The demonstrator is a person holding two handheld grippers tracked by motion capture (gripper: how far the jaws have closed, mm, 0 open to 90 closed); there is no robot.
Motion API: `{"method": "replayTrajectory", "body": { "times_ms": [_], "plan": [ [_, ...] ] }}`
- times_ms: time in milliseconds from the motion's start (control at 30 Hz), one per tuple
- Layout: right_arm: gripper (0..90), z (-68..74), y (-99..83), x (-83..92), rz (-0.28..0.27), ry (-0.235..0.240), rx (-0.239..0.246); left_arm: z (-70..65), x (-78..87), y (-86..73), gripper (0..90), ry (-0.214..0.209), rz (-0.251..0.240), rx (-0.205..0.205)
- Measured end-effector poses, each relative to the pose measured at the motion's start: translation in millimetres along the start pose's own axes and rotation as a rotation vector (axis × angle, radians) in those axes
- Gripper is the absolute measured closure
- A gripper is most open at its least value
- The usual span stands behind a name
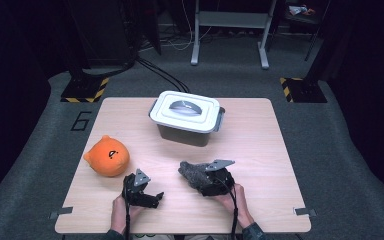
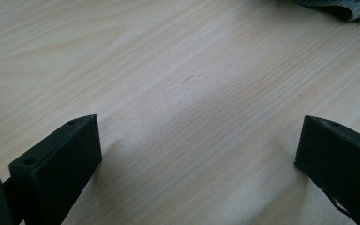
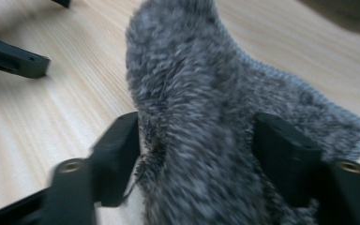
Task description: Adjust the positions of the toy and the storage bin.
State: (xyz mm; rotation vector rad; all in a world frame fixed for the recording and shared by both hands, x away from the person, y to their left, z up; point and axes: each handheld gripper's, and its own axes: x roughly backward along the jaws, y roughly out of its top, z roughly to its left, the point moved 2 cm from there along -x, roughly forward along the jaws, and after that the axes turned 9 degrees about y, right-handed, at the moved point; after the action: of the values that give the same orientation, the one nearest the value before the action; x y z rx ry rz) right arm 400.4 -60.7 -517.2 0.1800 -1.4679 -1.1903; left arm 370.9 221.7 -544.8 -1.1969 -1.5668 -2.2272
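Grey fuzzy knitted sock (image 3: 201, 122) lies bunched on the pale wooden table (image 1: 260, 135), at six o'clock from the lidded white storage box (image 1: 185, 117). Right gripper (image 3: 197, 154) brackets it, jaws loosened, not pinching; left gripper (image 2: 199, 154) rests spread. Re-clamping likely follows.

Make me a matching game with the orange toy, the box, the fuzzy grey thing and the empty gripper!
Things:
1. round orange plush toy
2. grey plastic box with white lid
3. fuzzy grey knitted cloth
4. left hand-held gripper

Places or states:
A. between the right hand-held gripper's jaws
B. far middle of the wooden table
C. open over bare wood
D. table's left side

Pairs: 1-D, 2-B, 3-A, 4-C
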Motion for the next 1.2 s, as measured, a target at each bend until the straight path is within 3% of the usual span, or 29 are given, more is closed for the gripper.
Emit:
{"method": "replayTrajectory", "body": {
  "times_ms": [133, 367, 667, 967, 1200],
  "plan": [
    [14.3, 0.1, 2.5, 11.6, -0.017, 0.000, 0.003, 0.0, -0.1, -0.1, 0.0, -0.001, -0.001, -0.001],
    [7.8, -6.0, 5.7, 35.0, -0.050, 0.002, -0.008, 0.0, 0.0, 0.0, 0.0, 0.001, 0.000, 0.000],
    [3.5, -31.6, 11.7, 64.7, -0.095, -0.058, -0.044, 0.0, -0.1, -0.1, 0.0, 0.000, -0.002, -0.001],
    [2.6, -60.6, 22.1, 68.3, -0.095, -0.082, -0.066, -0.1, -0.1, -0.1, 0.0, 0.000, -0.003, -0.001],
    [7.7, -81.2, 39.5, 69.5, -0.111, -0.094, -0.080, 0.0, 0.1, -0.1, 0.0, 0.001, 0.000, -0.001]
  ]
}}
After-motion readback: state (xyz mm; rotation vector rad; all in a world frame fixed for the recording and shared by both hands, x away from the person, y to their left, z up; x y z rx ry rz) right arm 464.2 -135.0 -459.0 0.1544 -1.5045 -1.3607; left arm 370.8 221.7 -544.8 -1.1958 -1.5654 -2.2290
